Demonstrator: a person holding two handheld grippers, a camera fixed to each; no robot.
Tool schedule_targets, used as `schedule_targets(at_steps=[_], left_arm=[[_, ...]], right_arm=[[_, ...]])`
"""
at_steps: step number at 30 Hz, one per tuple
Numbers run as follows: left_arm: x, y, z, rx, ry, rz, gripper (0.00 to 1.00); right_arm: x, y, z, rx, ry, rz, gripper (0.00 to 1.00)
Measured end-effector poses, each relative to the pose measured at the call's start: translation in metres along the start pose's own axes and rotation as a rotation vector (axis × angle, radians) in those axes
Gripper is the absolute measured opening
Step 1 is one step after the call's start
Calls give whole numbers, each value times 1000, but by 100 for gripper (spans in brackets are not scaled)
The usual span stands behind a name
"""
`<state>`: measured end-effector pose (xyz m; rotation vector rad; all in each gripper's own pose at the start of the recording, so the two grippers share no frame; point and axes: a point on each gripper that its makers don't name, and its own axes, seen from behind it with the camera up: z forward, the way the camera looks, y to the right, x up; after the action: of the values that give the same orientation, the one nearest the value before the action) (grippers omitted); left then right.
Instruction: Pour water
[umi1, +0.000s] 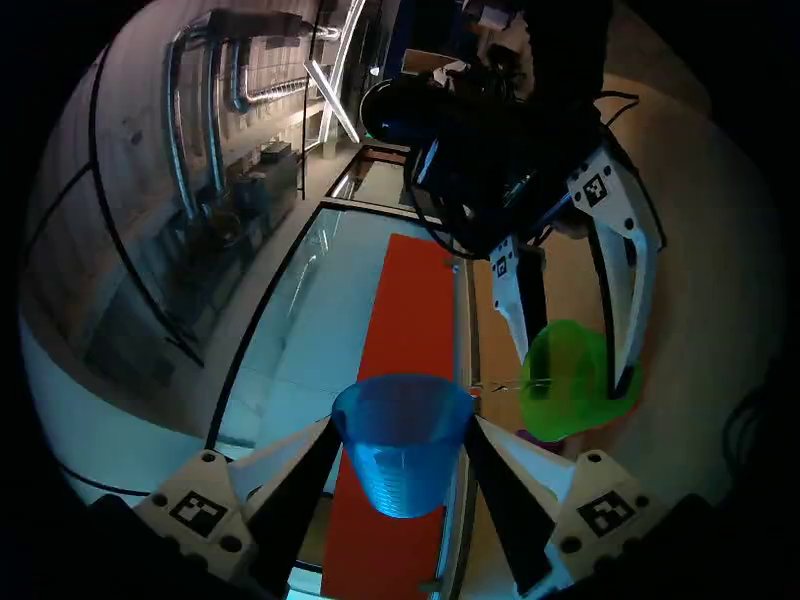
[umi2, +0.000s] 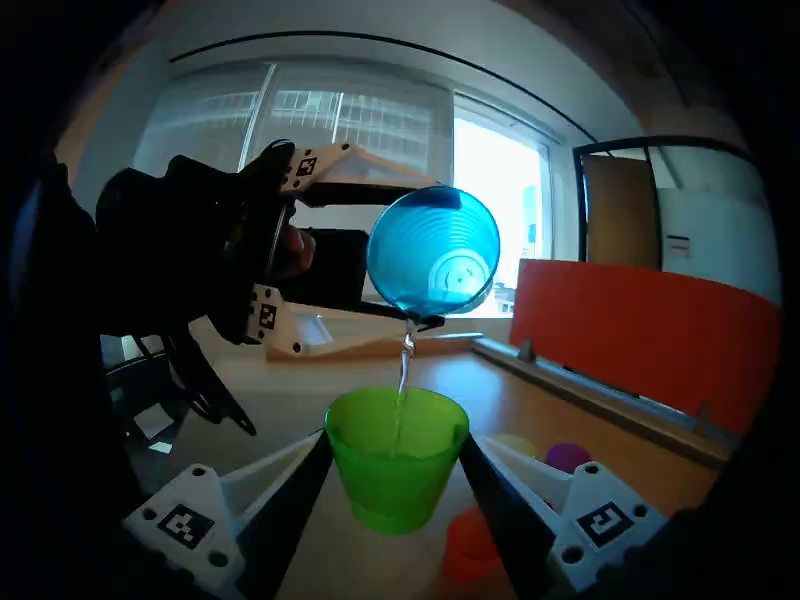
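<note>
Nearest, in the right gripper view: the right hand-held gripper (umi2: 398, 440) is clenched on a green cup (umi2: 395, 485), both fingers against its sides, the cup upright above the table (umi2: 560, 395). A thin stream of water (umi2: 403, 365) falls into the cup's mouth.

Directly above: a blue cup (umi2: 433, 250), tipped with its mouth towards the camera and its lip over the green cup. The left hand-held gripper (umi2: 425, 255) grasps it from both sides.

On the table, just beyond the green cup: small orange (umi2: 470, 540), purple (umi2: 567, 457) and yellow (umi2: 515, 443) cups.

Farther: a red partition (umi2: 650, 325) along the table's edge. Farthest: bright windows (umi2: 400, 120).
</note>
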<state>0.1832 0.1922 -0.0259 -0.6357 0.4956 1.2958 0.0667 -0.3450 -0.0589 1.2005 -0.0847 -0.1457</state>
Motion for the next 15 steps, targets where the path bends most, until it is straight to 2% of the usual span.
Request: schedule_targets(at_steps=[15], left_arm=[[0,-3,2,5,6,27,85]], right_arm=[[0,1,-1,-1,1,-6,90]])
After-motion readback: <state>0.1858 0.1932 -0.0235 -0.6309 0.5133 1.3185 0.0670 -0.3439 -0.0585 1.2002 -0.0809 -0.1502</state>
